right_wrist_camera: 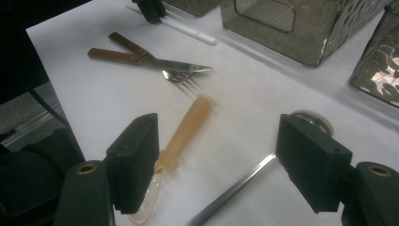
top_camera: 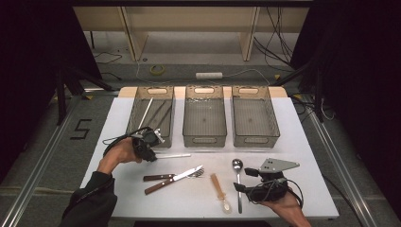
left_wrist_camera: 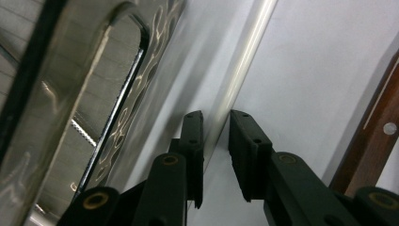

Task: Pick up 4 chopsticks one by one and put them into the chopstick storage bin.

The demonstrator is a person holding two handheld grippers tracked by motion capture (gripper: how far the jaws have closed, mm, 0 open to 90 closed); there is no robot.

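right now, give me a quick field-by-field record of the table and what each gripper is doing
surface: white table
bins: three clear bins in a row at the far side
left bin contents: thin rod-like utensils, kind unclear
left gripper: jaws around the white stick, one on each side, with a gap showing in the left gripper view
right gripper: jaws wide apart, holding nothing, over the metal spoon
loose cutlery: wooden-handled knife, fork beneath it, amber plastic spoon
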